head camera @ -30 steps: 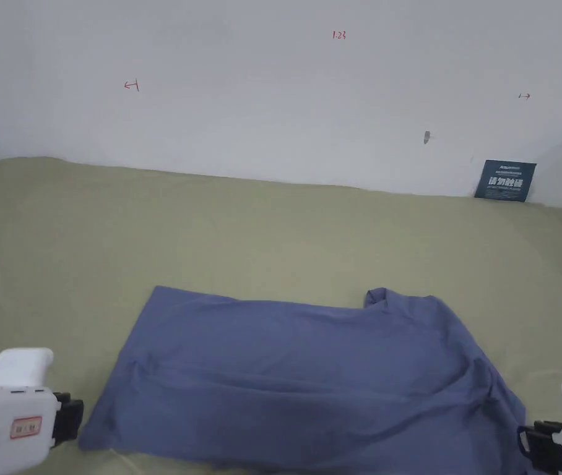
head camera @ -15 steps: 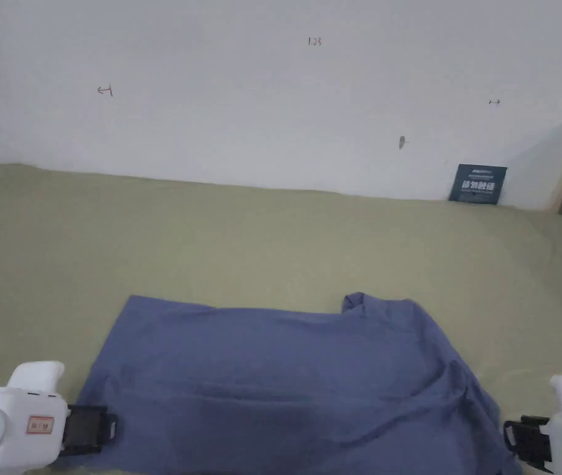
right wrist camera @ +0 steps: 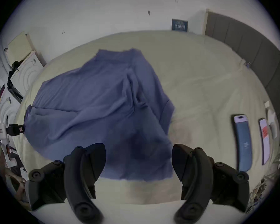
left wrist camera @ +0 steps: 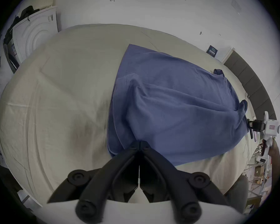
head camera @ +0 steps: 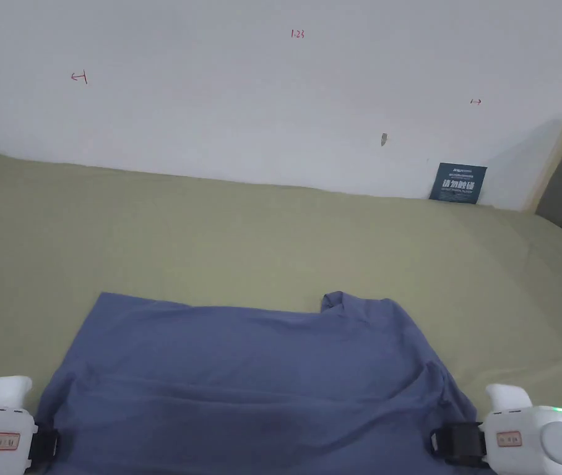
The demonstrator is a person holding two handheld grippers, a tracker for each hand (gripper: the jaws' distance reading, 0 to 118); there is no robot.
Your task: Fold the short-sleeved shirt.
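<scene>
Your left gripper (left wrist camera: 140,144), low in the left gripper view, has its jaws pinched together on the near edge of the blue shirt (head camera: 255,377), cloth bunching up just above the tips; your right gripper (right wrist camera: 138,159) stands with jaws wide apart, straddling the shirt's near hem at the bottom of the right gripper view and holding nothing. The shirt lies spread across the lower middle of the head view on the green bed (head camera: 211,235), rumpled, with a ridge running toward its right side.

The risk, as it looks from here: lift with the left alone and the shirt will likely swing and drag sideways, undoing what flatness it has; close the right too deep and you may catch the bedsheet along with the hem; close it too shallow and you may take one layer only, so the fold comes out skewed. Two phones (right wrist camera: 242,141) lie at the right of the right gripper view, apart from the shirt; a wide sweep of cloth could brush them.
</scene>
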